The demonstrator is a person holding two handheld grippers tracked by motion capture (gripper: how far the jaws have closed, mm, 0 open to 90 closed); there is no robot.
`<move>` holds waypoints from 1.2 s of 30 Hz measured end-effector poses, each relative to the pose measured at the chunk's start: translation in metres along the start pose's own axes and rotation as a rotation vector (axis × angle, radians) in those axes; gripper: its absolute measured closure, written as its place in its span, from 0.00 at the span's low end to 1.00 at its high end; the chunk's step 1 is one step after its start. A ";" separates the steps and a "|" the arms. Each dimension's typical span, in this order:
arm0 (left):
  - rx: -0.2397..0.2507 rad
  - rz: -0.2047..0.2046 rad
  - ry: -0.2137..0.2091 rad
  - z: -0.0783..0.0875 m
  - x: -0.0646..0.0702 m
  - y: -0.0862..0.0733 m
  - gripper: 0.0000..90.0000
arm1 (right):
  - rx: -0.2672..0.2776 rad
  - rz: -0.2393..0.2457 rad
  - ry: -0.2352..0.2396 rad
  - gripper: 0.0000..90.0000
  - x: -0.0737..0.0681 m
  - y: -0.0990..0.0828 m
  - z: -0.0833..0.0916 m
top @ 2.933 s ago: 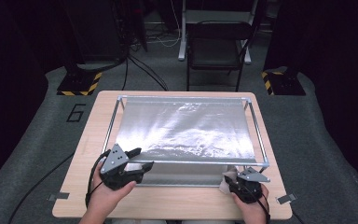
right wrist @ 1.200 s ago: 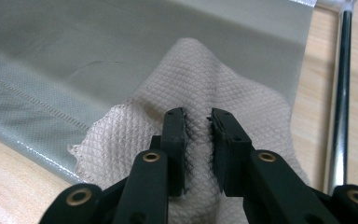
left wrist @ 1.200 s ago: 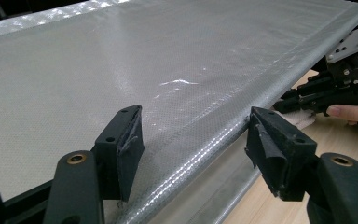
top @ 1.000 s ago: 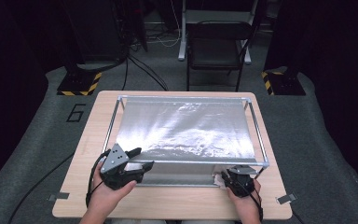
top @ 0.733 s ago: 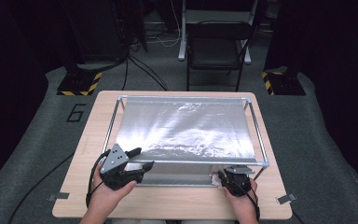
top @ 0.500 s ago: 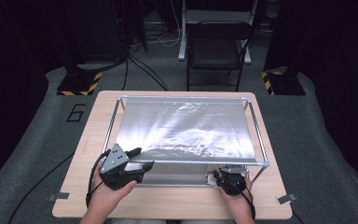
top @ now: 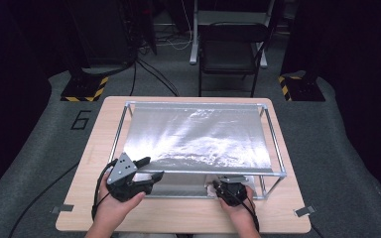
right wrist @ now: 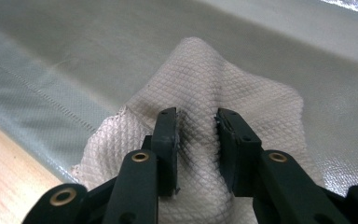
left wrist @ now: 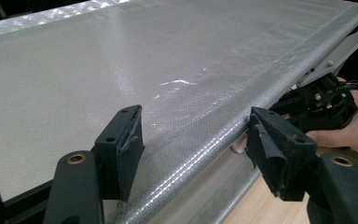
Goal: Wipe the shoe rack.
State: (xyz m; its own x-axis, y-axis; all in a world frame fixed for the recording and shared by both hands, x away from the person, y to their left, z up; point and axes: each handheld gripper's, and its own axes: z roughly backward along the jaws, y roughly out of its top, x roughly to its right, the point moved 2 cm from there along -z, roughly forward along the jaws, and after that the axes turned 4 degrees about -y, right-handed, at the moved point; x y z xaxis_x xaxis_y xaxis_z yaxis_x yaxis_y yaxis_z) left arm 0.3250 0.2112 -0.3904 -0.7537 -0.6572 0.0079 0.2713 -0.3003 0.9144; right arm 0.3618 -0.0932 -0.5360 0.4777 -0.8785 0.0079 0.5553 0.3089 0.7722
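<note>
A metal frame (top: 218, 172) with a silvery mesh sheet (top: 193, 134) stretched over it stands on the wooden table (top: 178, 218). My left gripper (top: 151, 167) sits at the frame's front-left. It is open (left wrist: 196, 149), one pad over the sheet (left wrist: 121, 70) and the other off its front edge. My right gripper (top: 225, 184) reaches under the front rail, right of the middle. It is shut (right wrist: 196, 135) on a bunched white quilted cloth (right wrist: 205, 79). Its jaws have just been opening a little, with a fold of cloth still pinched between them. The left gripper view also takes in the right gripper (left wrist: 324, 100).
A folding chair (top: 228, 54) stands beyond the table's far edge. Yellow-black striped stand bases (top: 84, 89) rest on the grey floor to either side. The cloth lies on a silvery surface (right wrist: 284, 46) next to bare table wood (right wrist: 4, 158).
My right hand has slid left along the frame's front edge, cloth in its jaws. The left hand has stayed put.
</note>
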 end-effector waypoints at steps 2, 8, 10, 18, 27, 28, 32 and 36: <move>0.001 -0.002 0.001 0.000 0.000 0.000 0.40 | 0.019 0.010 -0.005 0.75 0.003 -0.002 0.001; 0.001 -0.002 0.001 0.000 0.000 0.000 0.40 | 0.021 -0.037 0.006 0.66 0.013 -0.008 0.006; 0.001 -0.002 0.000 0.000 0.000 0.000 0.40 | 0.028 -0.027 0.006 0.66 0.016 -0.009 0.006; -0.001 -0.002 -0.001 0.000 0.000 0.000 0.40 | 0.030 -0.040 -0.054 0.67 0.035 -0.021 0.021; -0.006 -0.001 -0.005 -0.001 0.001 0.001 0.40 | 0.024 -0.013 -0.111 0.68 0.051 -0.027 0.033; -0.005 -0.005 -0.003 -0.001 0.001 0.001 0.40 | 0.029 -0.036 -0.105 0.68 0.053 -0.029 0.035; -0.005 -0.005 -0.003 -0.001 0.001 0.001 0.40 | 0.019 -0.045 -0.100 0.68 0.056 -0.029 0.034; -0.005 -0.005 -0.003 -0.001 0.001 0.001 0.40 | 0.030 -0.076 -0.068 0.68 0.051 -0.026 0.030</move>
State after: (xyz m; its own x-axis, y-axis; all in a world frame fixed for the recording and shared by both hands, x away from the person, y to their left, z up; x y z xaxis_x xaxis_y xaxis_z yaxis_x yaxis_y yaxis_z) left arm 0.3254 0.2094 -0.3899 -0.7567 -0.6537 0.0044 0.2707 -0.3072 0.9124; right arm 0.3513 -0.1565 -0.5364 0.3871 -0.9220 -0.0090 0.5672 0.2304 0.7907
